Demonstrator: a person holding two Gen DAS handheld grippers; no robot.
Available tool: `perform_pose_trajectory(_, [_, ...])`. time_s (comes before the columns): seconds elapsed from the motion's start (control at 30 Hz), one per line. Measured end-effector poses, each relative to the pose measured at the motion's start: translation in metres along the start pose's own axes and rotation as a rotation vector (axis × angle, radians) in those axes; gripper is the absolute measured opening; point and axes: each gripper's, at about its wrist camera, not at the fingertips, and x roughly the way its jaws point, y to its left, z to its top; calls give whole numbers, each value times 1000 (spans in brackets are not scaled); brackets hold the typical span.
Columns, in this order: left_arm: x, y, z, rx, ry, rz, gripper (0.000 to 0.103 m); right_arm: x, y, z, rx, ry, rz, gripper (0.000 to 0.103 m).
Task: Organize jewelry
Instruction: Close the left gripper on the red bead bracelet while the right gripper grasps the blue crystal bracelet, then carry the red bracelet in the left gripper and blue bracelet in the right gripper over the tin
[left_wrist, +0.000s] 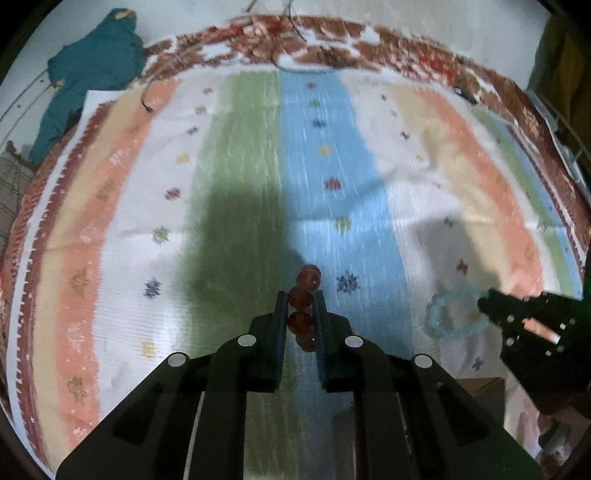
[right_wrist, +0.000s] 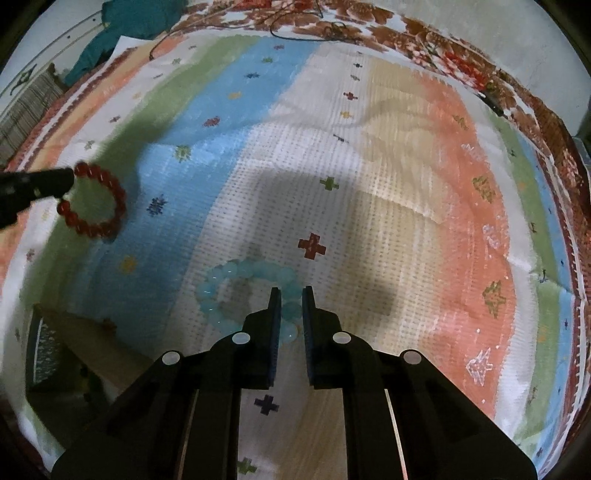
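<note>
The left gripper (left_wrist: 300, 301) pinches the red bead bracelet (left_wrist: 301, 297) between its jaws — beads sit stacked in the narrow gap, the rest of the loop hanging beyond the tips above the striped cloth (left_wrist: 240, 166). The right gripper (right_wrist: 291, 293) is clamped on the pale blue bead bracelet (right_wrist: 229, 275), whose loop lies out to the left of its fingers — its beads caught between the pads.

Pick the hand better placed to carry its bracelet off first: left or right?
Left, probably. The left gripper pinches the red bracelet, which hangs clear; the right gripper grips the blue bracelet low over the cloth.
</note>
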Motion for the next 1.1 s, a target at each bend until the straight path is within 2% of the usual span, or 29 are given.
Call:
perform_pose_trajectory(0.2, [-18,3,-1,-21,-33,-9,13,-17,2,-5,11,-22,14,12])
perform_pose_trajectory(1.1, [-64,-25,-24,33,-84,-36,13,-78,9,-12,51,-132,54,12])
